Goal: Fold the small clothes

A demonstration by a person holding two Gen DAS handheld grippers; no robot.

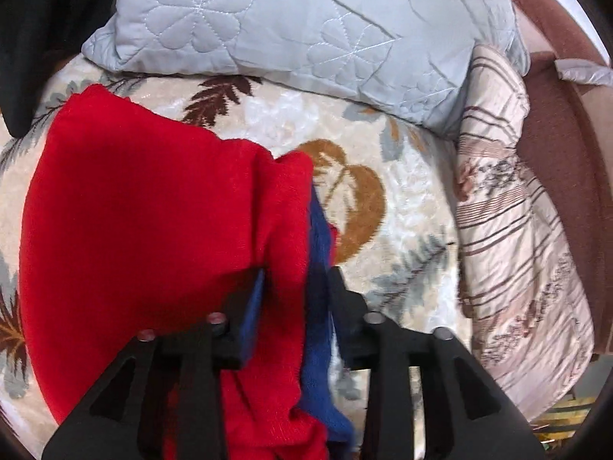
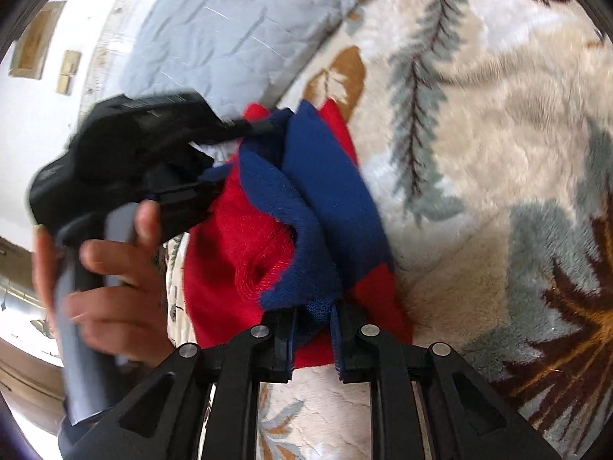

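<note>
A small red garment (image 1: 145,211) with a dark blue band (image 1: 318,249) lies partly on a cream leaf-patterned blanket (image 1: 406,207). My left gripper (image 1: 297,287) points down at its right edge. Its fingers stand apart, red and blue cloth hangs loosely between them, and the pads do not look pressed on it. In the right wrist view the garment (image 2: 230,245) is bunched, with its blue part (image 2: 329,191) folded over the red. My right gripper (image 2: 314,322) is shut on the blue hem at the near end. The left gripper (image 2: 233,161) shows at the far end, held by a person's hand (image 2: 115,268).
A grey quilted pillow (image 1: 287,30) lies behind the garment. A striped beige cushion (image 1: 509,211) is on the right, against a brown upholstered edge (image 1: 559,145). Dark cloth (image 1: 38,19) fills the upper left corner. The plush blanket (image 2: 498,153) spreads out to the right.
</note>
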